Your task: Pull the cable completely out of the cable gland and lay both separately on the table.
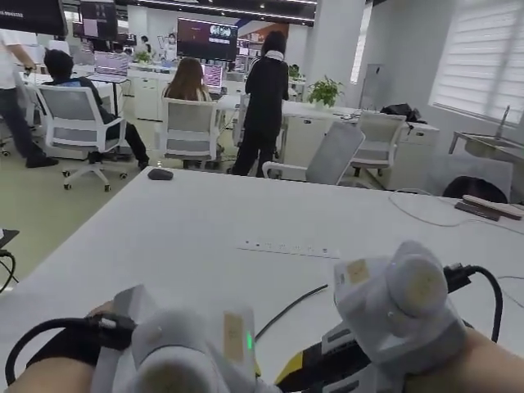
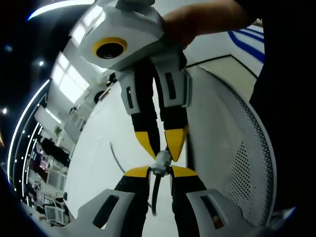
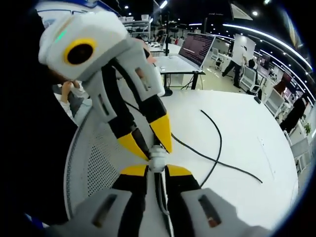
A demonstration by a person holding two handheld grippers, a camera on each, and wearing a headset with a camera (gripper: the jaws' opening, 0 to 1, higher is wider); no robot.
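Left gripper view looks along my left gripper, which comes up to meet my right gripper nose to nose. The two pairs of yellow-tipped fingers point straight at each other. Both pairs are closed to a narrow gap on the small pale cable gland, one from each end. I cannot tell whether either grip is on the gland body or on the cable right at it. The gland's long axis runs along the line from one gripper to the other. The black cable leaves it toward me, down between my left fingers.

Right gripper view has the same meeting from the other side, with the gland at my right fingertips. Beyond it, loose cable lies on the white surface, curving away and crossing over itself. A white perforated panel stands just beside the grippers.

Head view gives the backs of both grippers, held low and close together at the near edge of the surface, the left one nearer me and my forearms coming in from either side. Their bodies cover the spot where the fingers meet. A stretch of cable runs out from between them to the far right. Farther off, a white power strip lies on the surface.
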